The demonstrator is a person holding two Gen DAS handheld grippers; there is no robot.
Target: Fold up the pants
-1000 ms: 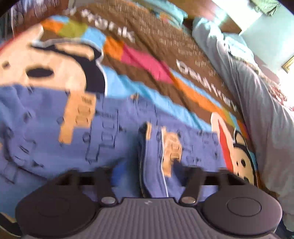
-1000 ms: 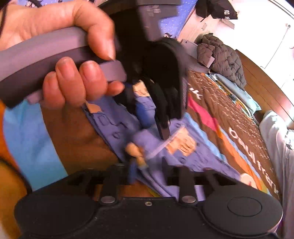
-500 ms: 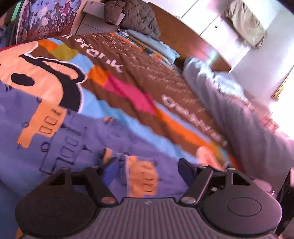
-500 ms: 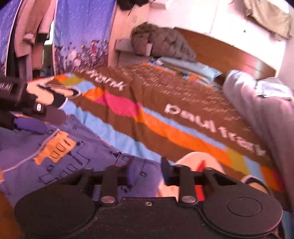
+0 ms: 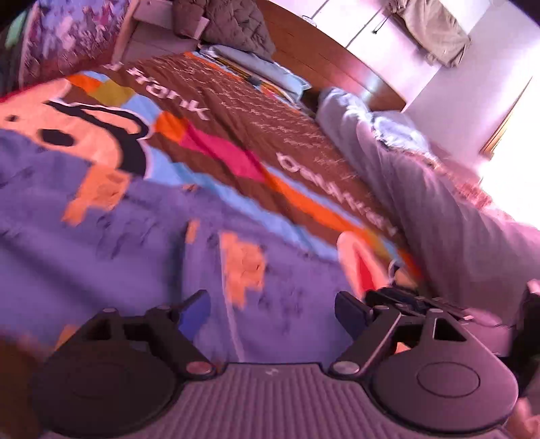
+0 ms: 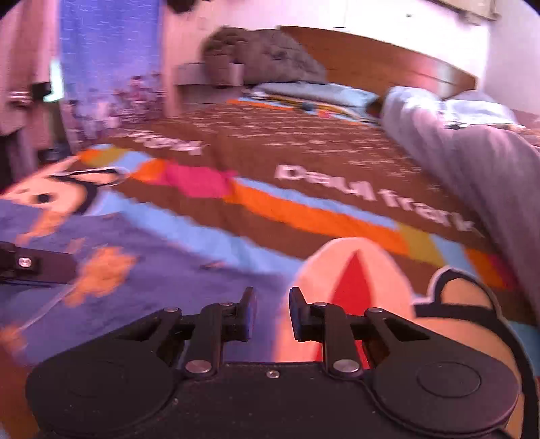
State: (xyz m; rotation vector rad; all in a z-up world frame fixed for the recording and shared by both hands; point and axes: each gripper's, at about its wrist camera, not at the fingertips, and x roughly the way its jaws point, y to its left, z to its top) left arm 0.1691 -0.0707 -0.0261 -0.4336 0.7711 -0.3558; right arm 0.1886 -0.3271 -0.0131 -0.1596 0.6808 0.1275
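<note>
Blue-purple pants (image 5: 135, 253) with orange prints lie flat on a colourful bedspread (image 5: 236, 135). My left gripper (image 5: 270, 304) hovers low over them. Its jaws are opening wide, with cloth below them and nothing pinched. In the right wrist view the pants (image 6: 152, 270) end close to my right gripper (image 6: 270, 304). Its jaws stand a narrow gap apart over the pants' edge, and the pads do not press on cloth. The left gripper (image 6: 33, 266) shows as a dark bar at that view's left edge. Both views are blurred.
A rumpled grey duvet (image 5: 422, 202) runs along the bed's right side. Pillows (image 5: 256, 64) and a brown padded jacket (image 5: 236, 27) sit by the wooden headboard (image 6: 371, 57). A patterned curtain (image 6: 108, 50) hangs at the far left.
The left gripper let go of the folded pant edge and spread its jaws. The right gripper swung away from the left hand to the pants' right end and narrowed its jaws.
</note>
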